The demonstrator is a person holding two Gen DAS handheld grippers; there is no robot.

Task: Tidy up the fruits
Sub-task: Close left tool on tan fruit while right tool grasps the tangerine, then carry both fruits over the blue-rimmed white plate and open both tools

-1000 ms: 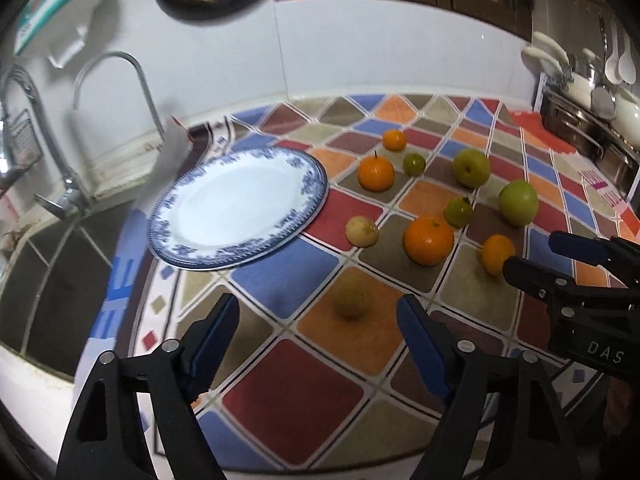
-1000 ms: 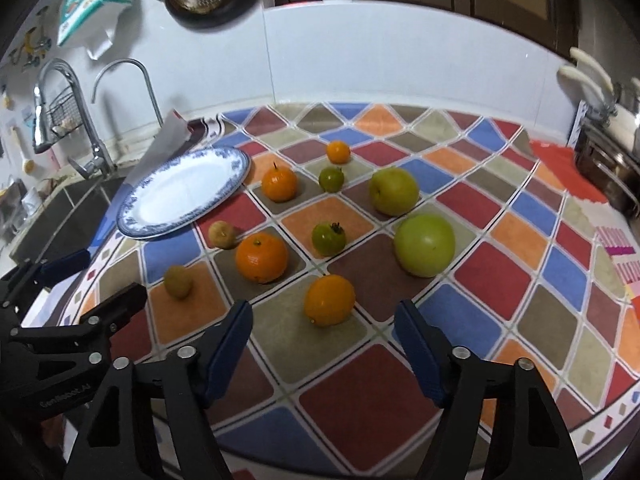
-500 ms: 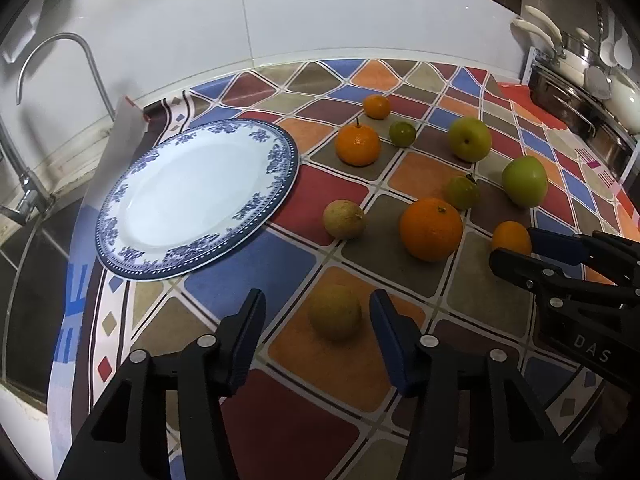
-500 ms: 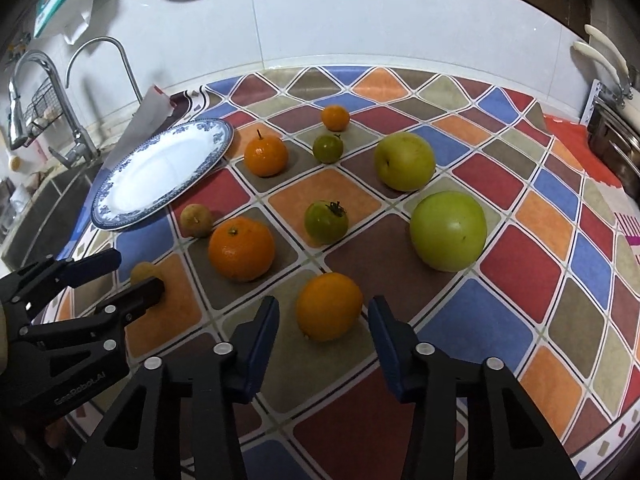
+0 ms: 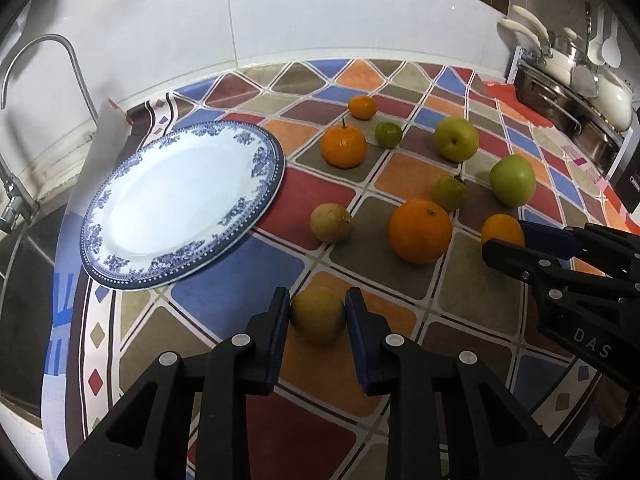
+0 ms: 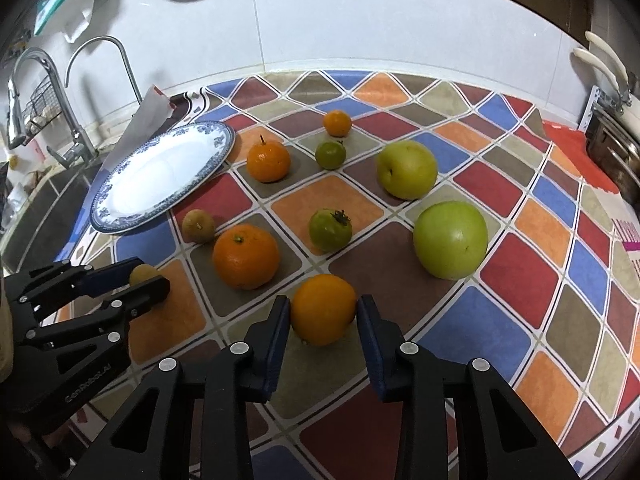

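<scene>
On the tiled cloth: nine fruits, four orange, three small green-yellow, two large green apples [image 6: 450,239].
Your left gripper [image 5: 318,314]: just closed on a dull yellow-green round fruit [image 5: 318,314].
Your right gripper [image 6: 323,314]: just closed on a smooth orange citrus [image 6: 323,309].
Blue-rimmed white china plate [image 5: 256,204]: one, left.

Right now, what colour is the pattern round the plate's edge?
Dark blue flowery pattern on the white plate, clearest in the left wrist view.

A hand-held gripper [image 6: 150,280] hides most of the yellowish fruit [image 6: 141,272].

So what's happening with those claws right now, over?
Left claw shut on yellowish fruit. Right claw shut on small orange. Plate empty, path clear.
</scene>
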